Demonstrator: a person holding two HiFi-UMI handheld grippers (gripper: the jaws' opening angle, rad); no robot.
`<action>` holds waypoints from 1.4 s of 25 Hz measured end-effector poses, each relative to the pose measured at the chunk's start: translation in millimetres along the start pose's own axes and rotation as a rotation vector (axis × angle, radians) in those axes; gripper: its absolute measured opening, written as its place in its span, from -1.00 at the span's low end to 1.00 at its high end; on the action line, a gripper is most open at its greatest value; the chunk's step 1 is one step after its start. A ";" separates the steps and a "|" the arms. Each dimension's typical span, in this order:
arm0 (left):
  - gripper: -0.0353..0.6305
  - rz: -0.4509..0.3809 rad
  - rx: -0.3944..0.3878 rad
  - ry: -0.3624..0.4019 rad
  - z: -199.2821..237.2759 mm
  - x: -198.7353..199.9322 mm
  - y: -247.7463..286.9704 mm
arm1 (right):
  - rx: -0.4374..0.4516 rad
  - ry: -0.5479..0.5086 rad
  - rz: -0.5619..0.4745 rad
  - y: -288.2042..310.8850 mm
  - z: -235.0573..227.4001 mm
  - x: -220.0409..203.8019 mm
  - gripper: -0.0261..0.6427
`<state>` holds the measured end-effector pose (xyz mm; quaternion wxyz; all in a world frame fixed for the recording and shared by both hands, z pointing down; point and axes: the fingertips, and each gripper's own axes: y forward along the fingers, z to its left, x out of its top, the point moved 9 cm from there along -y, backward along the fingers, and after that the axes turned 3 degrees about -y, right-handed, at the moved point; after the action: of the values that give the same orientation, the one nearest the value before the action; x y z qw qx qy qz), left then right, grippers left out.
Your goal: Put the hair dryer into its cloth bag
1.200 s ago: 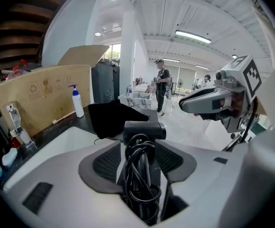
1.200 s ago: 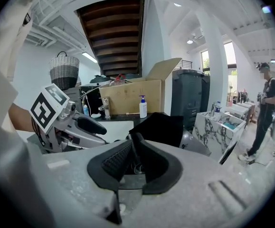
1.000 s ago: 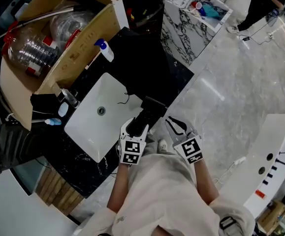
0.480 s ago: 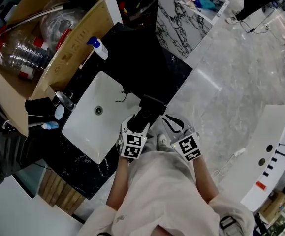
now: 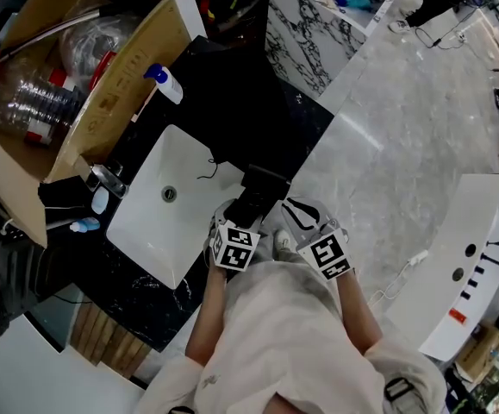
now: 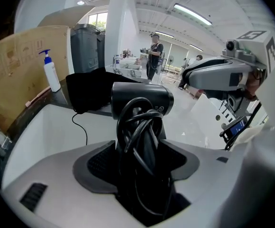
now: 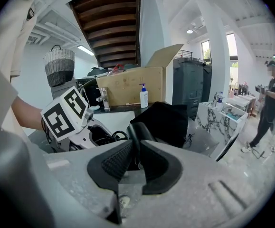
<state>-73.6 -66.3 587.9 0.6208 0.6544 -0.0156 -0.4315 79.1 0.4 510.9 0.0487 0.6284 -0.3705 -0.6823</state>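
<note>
The black hair dryer (image 5: 259, 195) lies at the sink's near right corner, its cord coiled round the handle (image 6: 142, 127). My left gripper (image 5: 242, 219) points down over it. Its jaws have just been opening and now stand open, with handle and cord still between them (image 6: 139, 161). My right gripper (image 5: 297, 210) sits just right of the dryer, jaws shut to a narrow slit (image 7: 136, 163), and I see nothing held in them. The dryer's dark body (image 7: 136, 131) shows just past them. The black cloth bag (image 6: 87, 90) (image 7: 163, 118) lies on the dark counter behind the dryer, its drawstring trailing onto the sink.
A white sink basin (image 5: 159, 222) with a tap (image 5: 107, 178) lies left of the dryer. Behind it stand an open cardboard box (image 5: 115, 93) holding plastic bottles and a pump bottle (image 5: 165, 83). A marble-patterned cabinet (image 5: 305, 41) is farther back. A person (image 7: 269, 103) stands across the room.
My left gripper has dipped a little lower over the hair dryer. My right gripper has stayed where it was.
</note>
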 end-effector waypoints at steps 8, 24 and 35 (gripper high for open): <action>-0.24 0.016 -0.040 0.003 -2.4 1.1 1.6 | 0.021 -0.005 0.025 7.5 9.4 1.6 -0.81; -0.31 -0.010 -0.072 -0.040 3.4 0.4 -1.5 | 0.036 -0.047 0.068 25.1 21.1 8.6 -0.81; -0.32 -0.054 -0.082 -0.079 7.9 -1.6 -8.4 | 0.035 -0.072 0.063 26.0 17.5 17.3 -0.81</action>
<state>-83.5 -69.8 583.0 0.6341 0.6111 -0.0047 -0.4737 49.5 -19.8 510.3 0.0457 0.5922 -0.4036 -0.6959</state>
